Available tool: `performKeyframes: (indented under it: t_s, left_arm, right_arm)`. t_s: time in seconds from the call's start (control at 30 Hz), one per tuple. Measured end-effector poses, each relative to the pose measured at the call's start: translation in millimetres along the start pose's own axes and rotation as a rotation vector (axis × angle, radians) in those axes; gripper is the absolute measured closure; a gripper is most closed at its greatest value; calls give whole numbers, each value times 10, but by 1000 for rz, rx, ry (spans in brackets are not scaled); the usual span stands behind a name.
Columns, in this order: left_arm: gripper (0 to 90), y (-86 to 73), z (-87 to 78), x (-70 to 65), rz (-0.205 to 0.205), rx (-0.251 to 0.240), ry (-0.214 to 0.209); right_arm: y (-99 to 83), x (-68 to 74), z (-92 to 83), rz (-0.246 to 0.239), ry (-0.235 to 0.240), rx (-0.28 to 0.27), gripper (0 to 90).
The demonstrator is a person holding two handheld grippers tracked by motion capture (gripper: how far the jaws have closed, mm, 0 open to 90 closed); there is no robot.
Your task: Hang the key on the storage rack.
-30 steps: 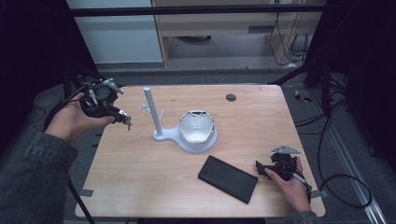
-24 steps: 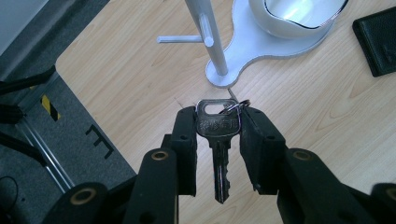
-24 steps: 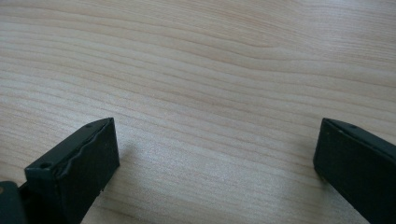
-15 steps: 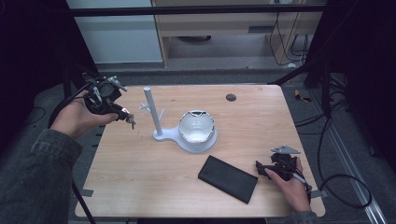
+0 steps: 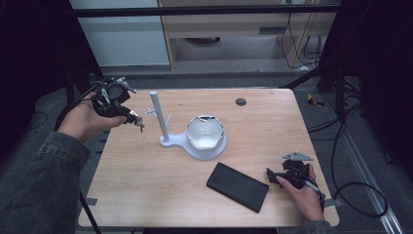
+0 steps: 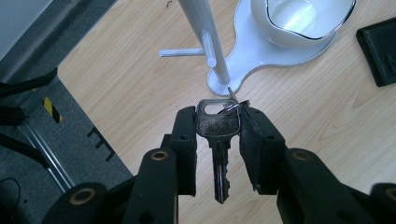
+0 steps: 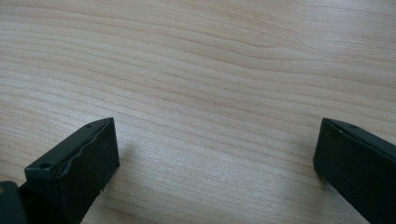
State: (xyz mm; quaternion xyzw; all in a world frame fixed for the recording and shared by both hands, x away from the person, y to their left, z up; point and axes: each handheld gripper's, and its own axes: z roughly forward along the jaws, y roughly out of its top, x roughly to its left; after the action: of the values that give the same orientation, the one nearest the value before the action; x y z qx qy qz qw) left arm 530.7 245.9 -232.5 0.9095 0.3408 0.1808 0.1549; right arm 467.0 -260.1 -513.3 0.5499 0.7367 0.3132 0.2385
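My left gripper [image 6: 218,140] is shut on a silver key [image 6: 218,125], pinching its head, with a key ring behind it. In the high view the left gripper [image 5: 135,119] hovers above the table's far left, just left of a white stand's upright post [image 5: 158,113]. The post [image 6: 201,32] has short side pegs, and its base holds a white bowl [image 5: 205,132] with a dark rim. My right gripper [image 7: 215,158] stands open low over bare wood. In the high view the right gripper [image 5: 271,175] sits near the front right, beside a flat black case [image 5: 237,186].
A small dark round disc [image 5: 240,102] lies on the wooden table [image 5: 146,195] at the back. Cables trail on the floor to the right [image 5: 360,195]. A black frame post [image 5: 336,63] stands off the far right corner.
My left gripper has carried the key to the right, closer to the white post. The right gripper has stayed where it was.
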Motion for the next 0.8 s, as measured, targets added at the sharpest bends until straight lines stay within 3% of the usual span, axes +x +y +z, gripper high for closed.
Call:
performKeyframes:
  t_s: [0.8]
  left_arm:
    - [675, 146, 162, 33, 6, 28, -3]
  right_arm:
    - [-3, 6, -1, 2, 3, -2, 6]
